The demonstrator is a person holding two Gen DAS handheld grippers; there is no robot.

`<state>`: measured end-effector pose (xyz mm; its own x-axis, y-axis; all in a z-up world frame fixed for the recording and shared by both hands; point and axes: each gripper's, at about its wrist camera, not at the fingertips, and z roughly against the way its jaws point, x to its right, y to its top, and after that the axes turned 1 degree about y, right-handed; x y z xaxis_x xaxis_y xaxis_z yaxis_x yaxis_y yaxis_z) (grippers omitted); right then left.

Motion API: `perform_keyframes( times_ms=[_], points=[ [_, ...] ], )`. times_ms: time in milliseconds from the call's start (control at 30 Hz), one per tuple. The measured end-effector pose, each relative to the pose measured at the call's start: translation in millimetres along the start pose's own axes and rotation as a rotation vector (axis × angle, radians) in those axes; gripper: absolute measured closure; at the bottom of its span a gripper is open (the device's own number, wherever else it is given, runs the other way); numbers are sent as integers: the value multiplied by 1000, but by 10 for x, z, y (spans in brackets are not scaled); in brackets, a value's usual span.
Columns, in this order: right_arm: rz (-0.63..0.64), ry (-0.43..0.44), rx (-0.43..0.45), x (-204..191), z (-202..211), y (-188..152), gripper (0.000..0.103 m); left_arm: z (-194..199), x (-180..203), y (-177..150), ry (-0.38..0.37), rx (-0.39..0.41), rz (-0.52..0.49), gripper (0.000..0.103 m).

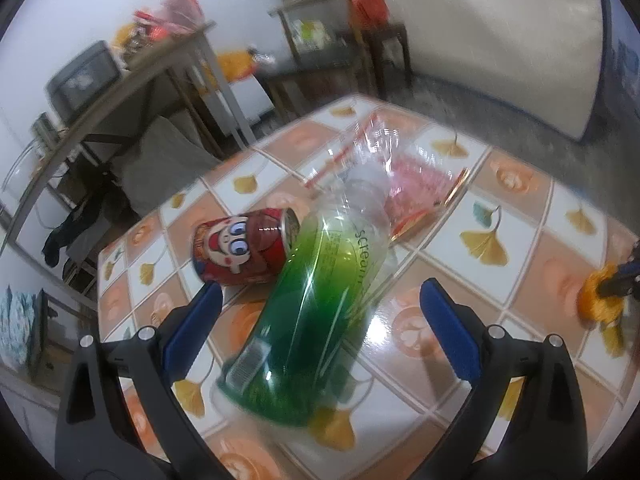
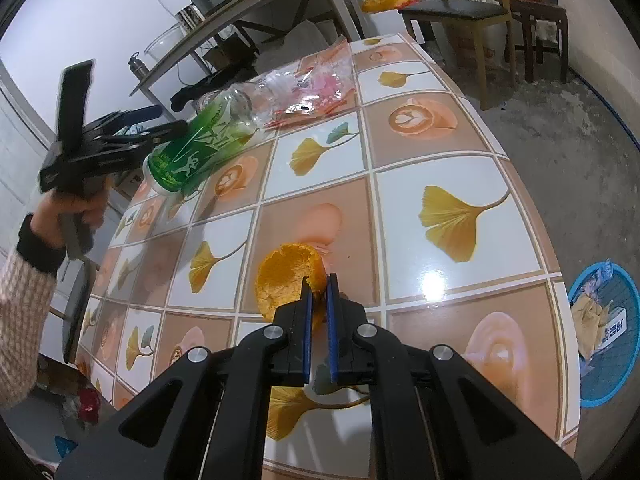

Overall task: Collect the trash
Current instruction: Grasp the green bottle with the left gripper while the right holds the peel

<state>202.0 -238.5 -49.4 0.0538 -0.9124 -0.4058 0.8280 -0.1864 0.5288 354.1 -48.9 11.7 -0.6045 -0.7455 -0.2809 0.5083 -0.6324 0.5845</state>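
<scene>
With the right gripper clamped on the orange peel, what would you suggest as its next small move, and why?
Probably lift the orange peel off the table and carry it right toward the blue bin on the floor. The right gripper is already shut on the peel's edge, and the bin already holds trash.

- We are seeing a glossy, tile-patterned desk (image 2: 440,216) throwing back lamp glare.
- The bottle (image 1: 316,308) is showing clear, shiny green plastic.
- The can (image 1: 240,250) is gleaming like printed metal.
- The orange peel (image 2: 284,280) is looking rough and matt.
</scene>
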Motion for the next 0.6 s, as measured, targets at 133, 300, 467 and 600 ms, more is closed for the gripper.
perform_keyframes(
  times_ms=[133,300,467,600],
  points=[
    [-6,8,0,25,6,9,96,-344,-5,51,12,-129,-26,8],
    [-9,11,-4,48,-17,17,96,-600,82,55,38,-231,-100,12],
    [-10,15,-2,48,-20,20,96,-657,162,8,64,-280,-133,37],
    [-10,16,1,47,-7,7,96,-576,212,-30,76,-270,-128,41]
  ],
)
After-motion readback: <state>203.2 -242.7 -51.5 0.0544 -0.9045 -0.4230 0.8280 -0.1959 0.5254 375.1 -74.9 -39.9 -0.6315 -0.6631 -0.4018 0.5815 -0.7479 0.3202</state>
